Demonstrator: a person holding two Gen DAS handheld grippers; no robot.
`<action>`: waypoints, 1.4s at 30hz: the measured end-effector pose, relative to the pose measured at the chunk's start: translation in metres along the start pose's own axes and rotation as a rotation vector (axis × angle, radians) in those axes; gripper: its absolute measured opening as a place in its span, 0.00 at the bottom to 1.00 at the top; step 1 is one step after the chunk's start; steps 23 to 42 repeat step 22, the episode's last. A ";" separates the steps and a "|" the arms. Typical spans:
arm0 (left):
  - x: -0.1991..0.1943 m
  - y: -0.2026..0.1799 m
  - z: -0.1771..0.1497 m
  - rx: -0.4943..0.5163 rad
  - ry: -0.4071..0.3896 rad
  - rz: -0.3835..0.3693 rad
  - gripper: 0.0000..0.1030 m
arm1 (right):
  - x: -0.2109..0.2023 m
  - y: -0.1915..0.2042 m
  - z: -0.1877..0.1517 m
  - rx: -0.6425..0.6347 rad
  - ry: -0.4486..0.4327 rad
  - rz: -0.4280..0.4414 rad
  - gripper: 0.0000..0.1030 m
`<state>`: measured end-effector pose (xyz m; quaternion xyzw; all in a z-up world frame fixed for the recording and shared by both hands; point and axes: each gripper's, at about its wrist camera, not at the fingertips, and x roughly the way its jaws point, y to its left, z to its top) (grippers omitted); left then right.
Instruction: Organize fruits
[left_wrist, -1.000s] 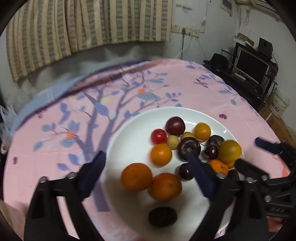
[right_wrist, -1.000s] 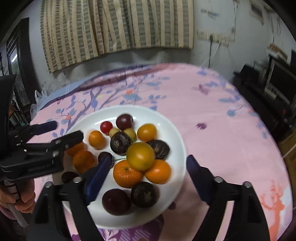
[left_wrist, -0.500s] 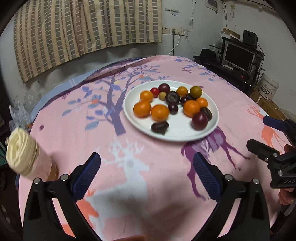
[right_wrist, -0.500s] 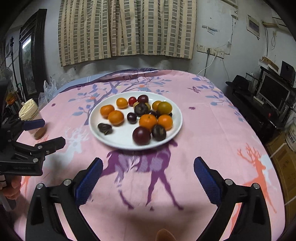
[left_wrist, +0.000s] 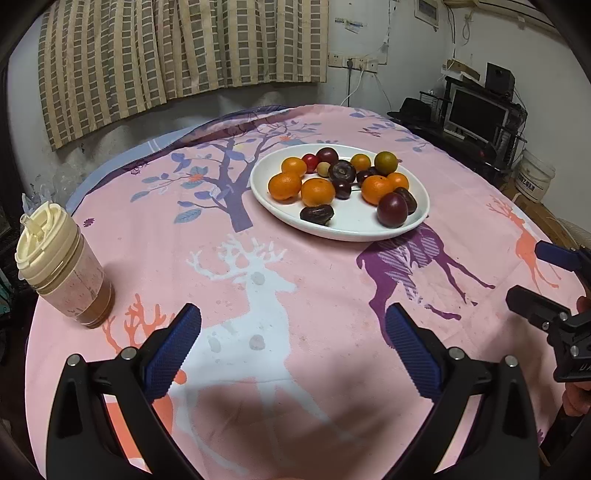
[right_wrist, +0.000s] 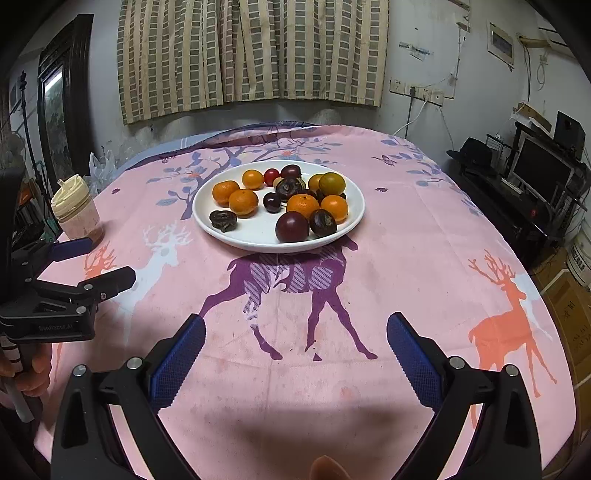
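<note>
A white plate (left_wrist: 354, 227) (right_wrist: 258, 238) in the middle of the pink tablecloth holds several oranges (left_wrist: 317, 192) (right_wrist: 243, 202), dark plums (left_wrist: 392, 209) (right_wrist: 291, 227), a red cherry tomato (left_wrist: 310, 160) and other small fruits. My left gripper (left_wrist: 293, 343) is open and empty, well back from the plate near the table's front edge; it also shows in the right wrist view (right_wrist: 92, 266). My right gripper (right_wrist: 295, 350) is open and empty, equally far back; it also shows in the left wrist view (left_wrist: 535, 273).
A jar with a cream lid (left_wrist: 62, 266) (right_wrist: 75, 212) stands at the table's left edge. A monitor and shelves (left_wrist: 476, 110) stand at the right beyond the table. Striped curtains hang on the back wall.
Both grippers have pulled back from right over the plate to the front of the table. The plate and fruit stayed in place. Both grippers stayed open.
</note>
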<state>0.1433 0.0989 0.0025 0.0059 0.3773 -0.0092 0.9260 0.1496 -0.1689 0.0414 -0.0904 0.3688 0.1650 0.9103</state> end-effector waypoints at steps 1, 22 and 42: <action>0.000 0.000 -0.001 0.003 -0.001 -0.001 0.95 | -0.001 0.000 -0.001 0.000 0.000 -0.001 0.96; 0.001 -0.007 -0.002 0.027 -0.006 -0.007 0.95 | 0.008 -0.003 -0.002 0.016 0.016 0.004 0.96; 0.001 -0.007 -0.002 0.027 -0.006 -0.007 0.95 | 0.008 -0.003 -0.002 0.016 0.016 0.004 0.96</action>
